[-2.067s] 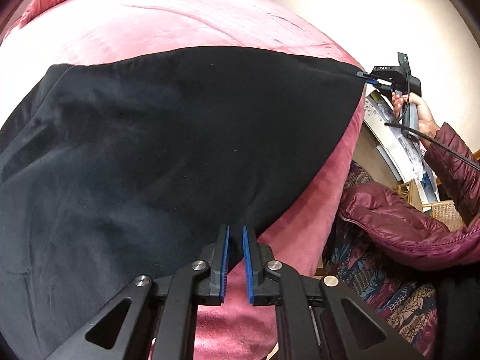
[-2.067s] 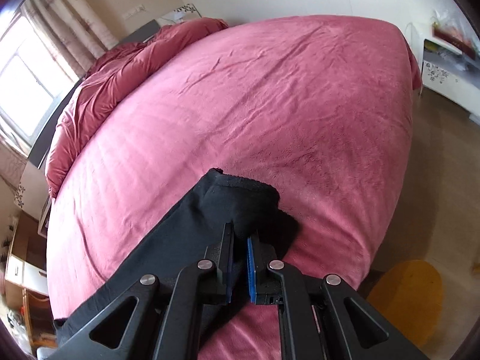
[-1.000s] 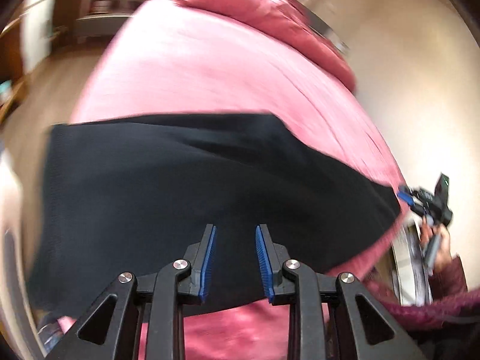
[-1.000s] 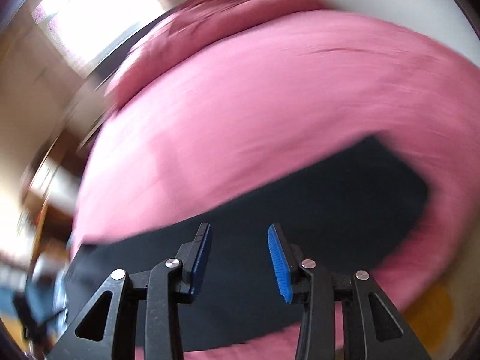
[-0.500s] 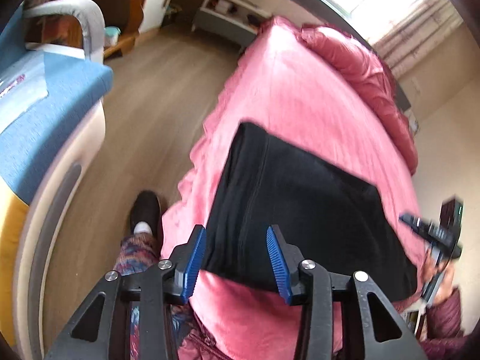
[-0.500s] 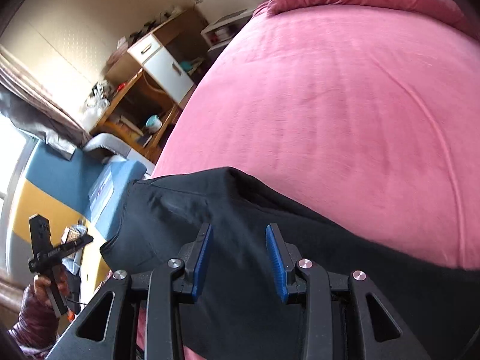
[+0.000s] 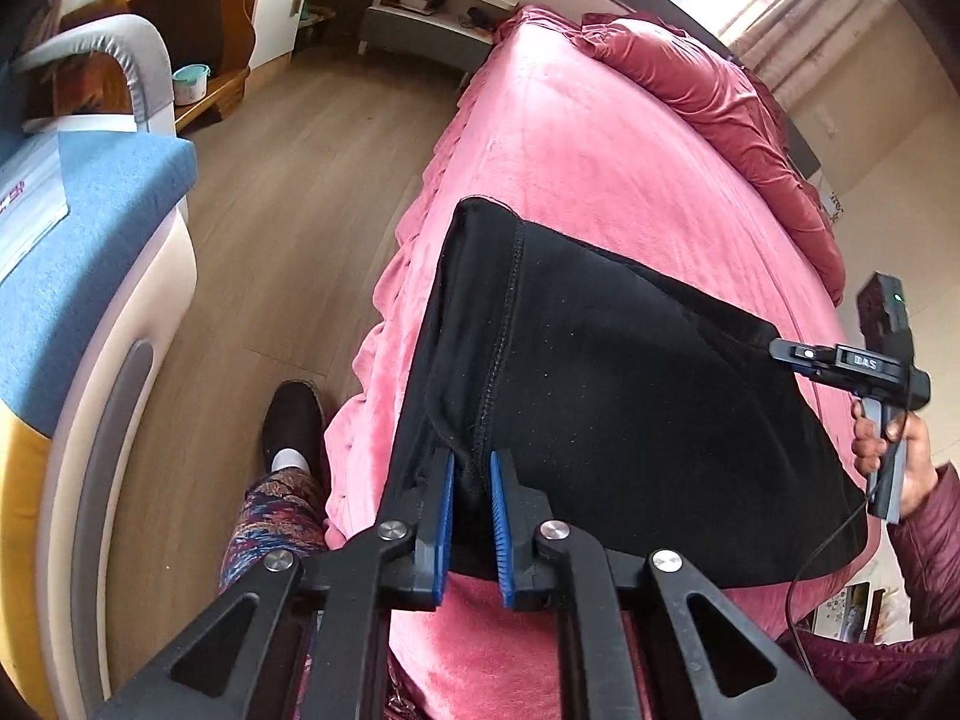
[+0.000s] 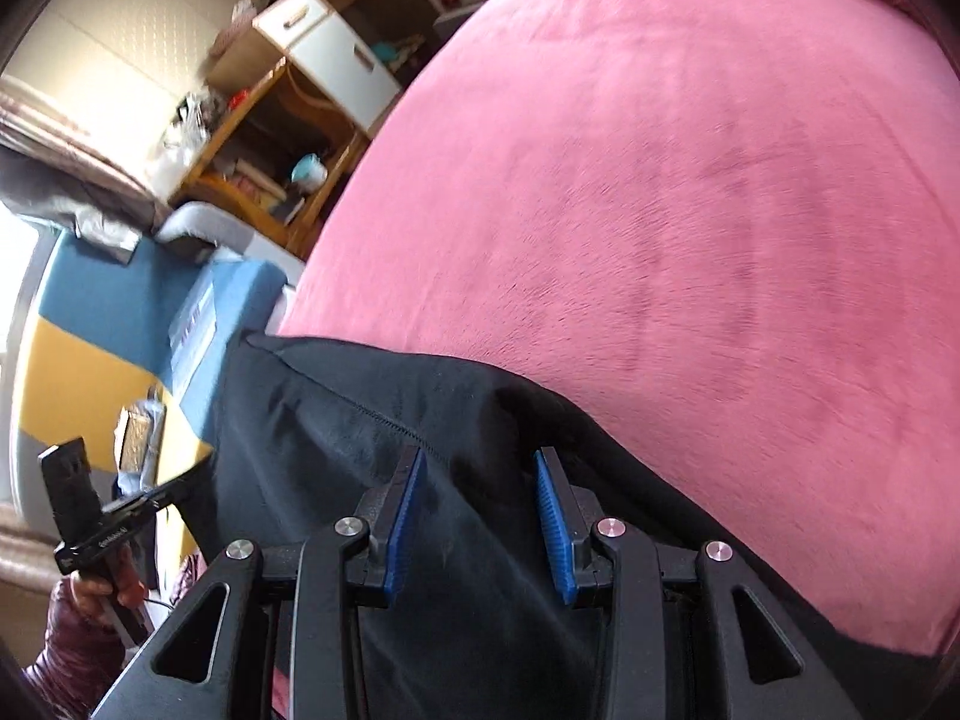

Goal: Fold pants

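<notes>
Black pants on the pink bed, one tool pinching, the other spread.

The left tool, whose jaws have just been closing, pinches a bunched seam at the near edge of the pants. The right tool hangs over the black cloth with jaws apart, gripping nothing. Beyond, the bed runs to a crumpled quilt at its far end.

Black pants, folded, on pink bed

White lettering on the right hand-held gripper is too blurred to read.
</notes>
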Tool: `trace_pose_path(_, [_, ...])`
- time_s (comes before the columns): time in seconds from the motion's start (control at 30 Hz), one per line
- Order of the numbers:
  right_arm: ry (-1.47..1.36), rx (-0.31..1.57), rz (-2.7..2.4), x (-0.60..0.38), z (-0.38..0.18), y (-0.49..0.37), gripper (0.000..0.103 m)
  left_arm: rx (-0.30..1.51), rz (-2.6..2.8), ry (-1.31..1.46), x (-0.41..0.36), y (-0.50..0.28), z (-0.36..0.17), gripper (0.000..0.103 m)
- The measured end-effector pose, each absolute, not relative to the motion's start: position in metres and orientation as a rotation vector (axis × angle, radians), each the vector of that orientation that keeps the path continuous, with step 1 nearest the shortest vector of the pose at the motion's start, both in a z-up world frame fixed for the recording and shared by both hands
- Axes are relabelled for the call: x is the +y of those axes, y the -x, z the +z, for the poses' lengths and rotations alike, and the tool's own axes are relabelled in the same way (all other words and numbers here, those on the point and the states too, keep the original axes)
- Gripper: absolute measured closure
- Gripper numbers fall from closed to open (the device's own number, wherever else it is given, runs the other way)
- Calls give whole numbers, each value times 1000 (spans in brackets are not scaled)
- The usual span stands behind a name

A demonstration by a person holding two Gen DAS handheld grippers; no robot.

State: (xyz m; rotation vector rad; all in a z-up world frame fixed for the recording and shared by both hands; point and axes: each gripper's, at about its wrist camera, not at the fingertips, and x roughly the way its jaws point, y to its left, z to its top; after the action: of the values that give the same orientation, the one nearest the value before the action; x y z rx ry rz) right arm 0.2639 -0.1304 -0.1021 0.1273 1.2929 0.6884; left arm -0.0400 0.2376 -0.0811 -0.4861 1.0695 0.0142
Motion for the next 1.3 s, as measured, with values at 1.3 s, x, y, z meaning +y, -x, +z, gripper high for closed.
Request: trace_pose_path(1.3, [-55,1187,393,-165,-109,-213,81,1059,-122,189,128,9,-65,76])
